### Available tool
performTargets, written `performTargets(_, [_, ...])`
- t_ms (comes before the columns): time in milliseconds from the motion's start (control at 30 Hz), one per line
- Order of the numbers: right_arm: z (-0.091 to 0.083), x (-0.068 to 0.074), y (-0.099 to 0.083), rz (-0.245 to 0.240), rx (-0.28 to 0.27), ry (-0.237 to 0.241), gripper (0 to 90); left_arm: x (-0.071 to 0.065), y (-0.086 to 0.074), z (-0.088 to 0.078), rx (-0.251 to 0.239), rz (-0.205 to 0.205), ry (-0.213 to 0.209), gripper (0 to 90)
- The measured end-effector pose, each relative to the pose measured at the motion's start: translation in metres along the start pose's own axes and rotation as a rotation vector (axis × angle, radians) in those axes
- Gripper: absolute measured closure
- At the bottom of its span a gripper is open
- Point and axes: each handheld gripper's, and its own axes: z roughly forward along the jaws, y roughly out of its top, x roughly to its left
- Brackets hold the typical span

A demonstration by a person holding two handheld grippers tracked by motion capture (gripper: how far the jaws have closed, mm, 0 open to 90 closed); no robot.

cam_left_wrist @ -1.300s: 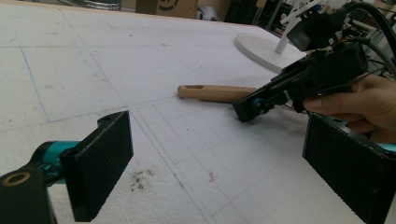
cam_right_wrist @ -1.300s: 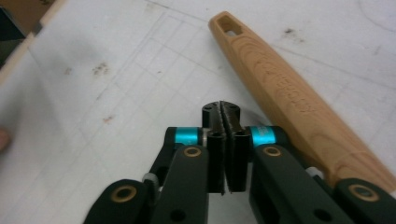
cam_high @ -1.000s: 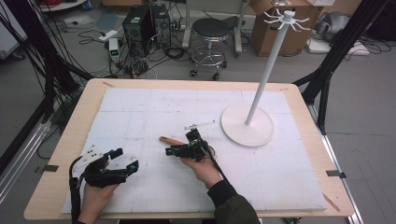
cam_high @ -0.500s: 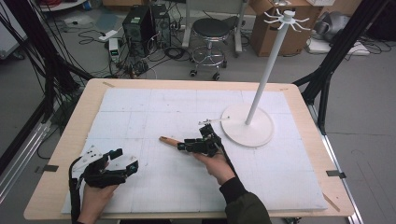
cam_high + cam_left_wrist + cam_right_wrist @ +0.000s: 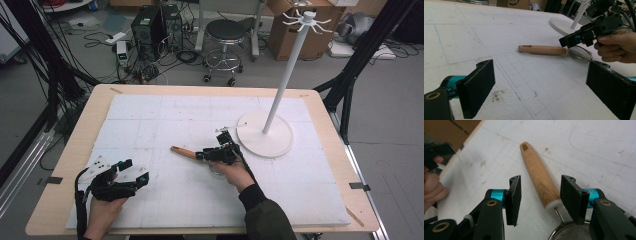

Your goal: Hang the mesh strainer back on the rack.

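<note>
High view, from my left: my left gripper (image 5: 134, 173) sits low near the front-left part of the white foam board (image 5: 165, 120), jaws spread apart with nothing between them, pointing toward the middle of the table. In the left gripper view those two black pads frame bare foam, and farther off I see the strainer lying flat.

Toward the centre lies the strainer's wooden handle (image 5: 183, 152), its slotted tip pointing left, its other end running under my right gripper (image 5: 210, 155). In the right gripper view my pads stand on either side of the wooden handle (image 5: 539, 177) near its white collar, a gap showing on both sides, so I am released around it and not yet pressing; my jaws have just been opening. The wire mesh bowl (image 5: 571, 233) of the strainer sits right below the jaws.

To the right, the white hook stand (image 5: 272, 132) rests on its round base, just beside my right hand (image 5: 235, 172).
</note>
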Motion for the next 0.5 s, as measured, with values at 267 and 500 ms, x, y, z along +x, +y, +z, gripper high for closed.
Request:
performTargets(267, [0.0049,0.0008,-0.0013,-0.012,0.025,-0.016,51.5,0.0005,0.0003,0.0002,-0.002,0.000,-0.001,9.2])
performTargets(500, [0.0080,0.0050,-0.0027,-0.064,0.057,-0.053,52.7,0.0005,0.0003,0.0003,-0.002,-0.001,-0.002,9.2])
